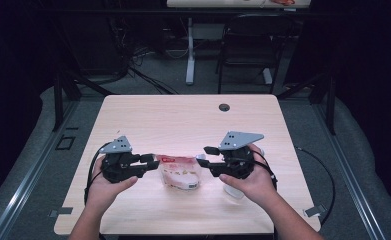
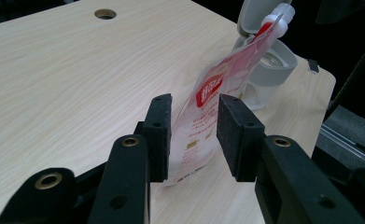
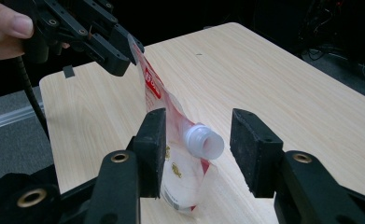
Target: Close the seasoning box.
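Note:
A red and white refill pouch [image 1: 180, 172] stands on edge on the wooden table [image 1: 183, 120] between my two grippers. My left gripper [image 1: 153, 160] is shut on one end of the pouch [image 2: 208, 107], whose body fills the gap between the pads [image 2: 159, 135]. At the other end, the white capped spout [image 3: 203, 142] lies between the jaws of my right gripper [image 3: 198, 149], which stand open and clear of it on both sides. In the right gripper view the left gripper [image 3: 119, 51] holds the pouch's raised far corner.
A clear container with an open grey flip lid [image 2: 271, 70] stands just behind the pouch's spout end, under the right hand [image 1: 234, 191]. A cable hole [image 1: 224, 107] lies at the table's far side. A chair [image 1: 248, 45] and desk legs stand beyond.

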Motion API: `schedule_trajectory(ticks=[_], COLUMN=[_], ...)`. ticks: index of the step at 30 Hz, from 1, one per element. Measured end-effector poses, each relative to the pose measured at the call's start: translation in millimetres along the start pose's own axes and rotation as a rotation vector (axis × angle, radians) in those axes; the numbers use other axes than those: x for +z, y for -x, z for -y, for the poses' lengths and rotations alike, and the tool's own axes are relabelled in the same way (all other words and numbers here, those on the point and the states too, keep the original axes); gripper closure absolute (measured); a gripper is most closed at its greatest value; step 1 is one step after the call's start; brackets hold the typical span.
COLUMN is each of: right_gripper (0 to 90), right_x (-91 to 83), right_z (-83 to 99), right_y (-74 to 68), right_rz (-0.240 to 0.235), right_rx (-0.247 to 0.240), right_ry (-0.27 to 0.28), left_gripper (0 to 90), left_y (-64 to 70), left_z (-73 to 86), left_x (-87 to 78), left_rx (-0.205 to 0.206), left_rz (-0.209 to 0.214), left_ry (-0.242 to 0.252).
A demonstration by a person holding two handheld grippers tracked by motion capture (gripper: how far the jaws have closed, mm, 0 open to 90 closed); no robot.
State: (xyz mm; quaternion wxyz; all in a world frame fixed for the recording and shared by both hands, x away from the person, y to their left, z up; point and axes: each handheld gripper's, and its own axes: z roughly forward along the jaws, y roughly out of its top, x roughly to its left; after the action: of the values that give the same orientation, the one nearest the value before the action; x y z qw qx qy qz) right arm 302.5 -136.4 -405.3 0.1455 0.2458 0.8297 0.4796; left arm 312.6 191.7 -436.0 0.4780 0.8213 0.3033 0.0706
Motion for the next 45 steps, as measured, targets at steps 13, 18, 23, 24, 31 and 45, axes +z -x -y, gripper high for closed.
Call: schedule_trajectory(ticks=[13,18,23,24,31,45], right_gripper=[60.3,62.9,62.2,61.2,59.4,69.2], right_x=[0.2,2.8,5.0,5.4,12.6,29.5], right_z=[-23.5,-31.5,-38.9,-40.1,-45.5,-54.2], right_y=[-4.7,-2.7,-3.5,-3.7,-4.8,-12.7], right_rz=[-0.012,-0.003,0.021,0.025,0.028,-0.032], right_rx=[-0.064,-0.072,-0.092,-0.094,-0.122,-0.165], right_ry=[-0.084,-0.111,-0.109,-0.108,-0.117,-0.159], left_gripper=[63.4,64.9,66.4,65.2,63.3,68.0], left_y=[-7.8,-11.4,-12.9,-13.5,-18.6,-18.4], left_z=[3.1,3.5,2.8,2.8,3.9,5.2], left_x=[-12.5,-17.9,-24.9,-26.4,-33.4,-34.6], left_rx=[-0.016,-0.016,-0.023,-0.027,-0.048,-0.017], left_rz=[-0.012,-0.039,-0.063,-0.069,-0.073,-0.094], left_ry=[0.014,0.013,0.041,0.044,0.065,0.039])
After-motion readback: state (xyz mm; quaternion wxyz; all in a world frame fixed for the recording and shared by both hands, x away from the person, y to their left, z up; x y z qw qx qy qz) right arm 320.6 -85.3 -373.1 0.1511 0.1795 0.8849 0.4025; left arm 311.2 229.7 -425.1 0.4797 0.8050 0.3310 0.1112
